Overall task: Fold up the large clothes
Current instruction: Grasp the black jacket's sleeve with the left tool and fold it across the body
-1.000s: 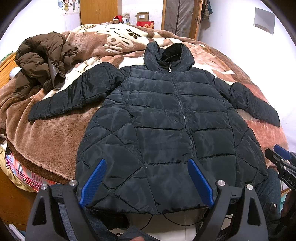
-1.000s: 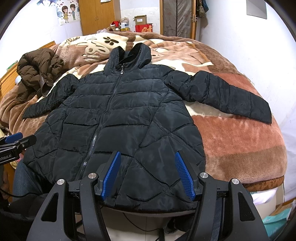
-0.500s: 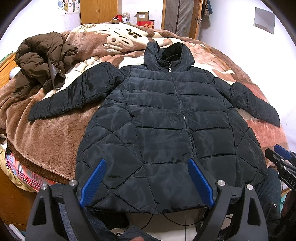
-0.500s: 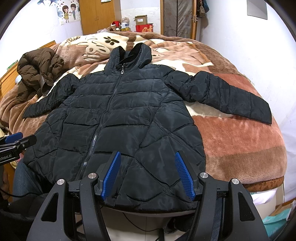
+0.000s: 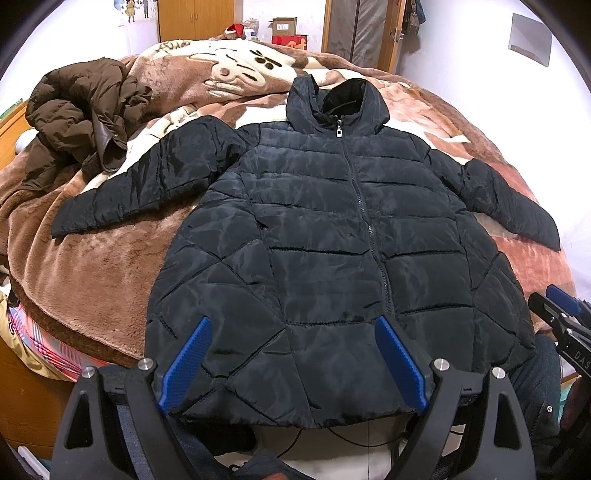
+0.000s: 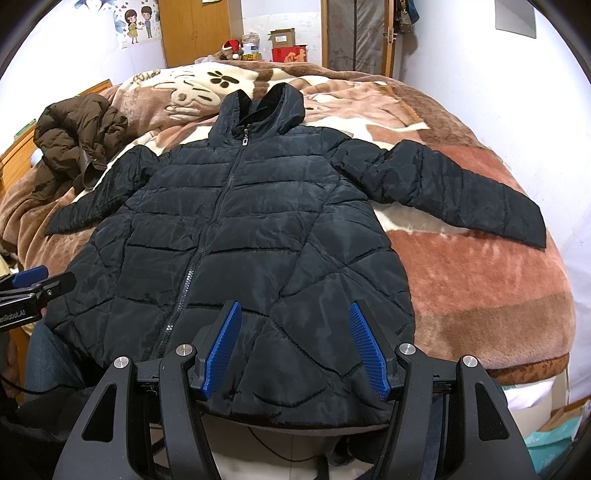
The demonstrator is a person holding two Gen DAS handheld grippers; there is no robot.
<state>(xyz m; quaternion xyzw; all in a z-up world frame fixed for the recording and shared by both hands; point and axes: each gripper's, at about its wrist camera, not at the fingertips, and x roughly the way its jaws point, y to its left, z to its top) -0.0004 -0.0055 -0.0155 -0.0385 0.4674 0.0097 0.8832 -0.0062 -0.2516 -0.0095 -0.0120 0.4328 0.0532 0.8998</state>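
A black quilted hooded jacket (image 5: 325,236) (image 6: 236,236) lies flat and zipped on the bed, front up, both sleeves spread outward and its hem at the near bed edge. My left gripper (image 5: 293,325) hovers open above the hem's left half, nothing between its blue pads. Over the hem's right half my right gripper (image 6: 293,308) is open too, also holding nothing. Each gripper shows at the edge of the other's view: the right gripper (image 5: 561,310), the left gripper (image 6: 33,280).
A crumpled brown jacket (image 5: 77,122) (image 6: 74,136) lies on the bed's far left. The brown and cream fleece blanket (image 5: 92,266) (image 6: 480,280) covers the bed. A wardrobe (image 6: 195,29), boxes and a door stand behind. A person's jeans-clad legs (image 5: 535,373) are at the bed's near edge.
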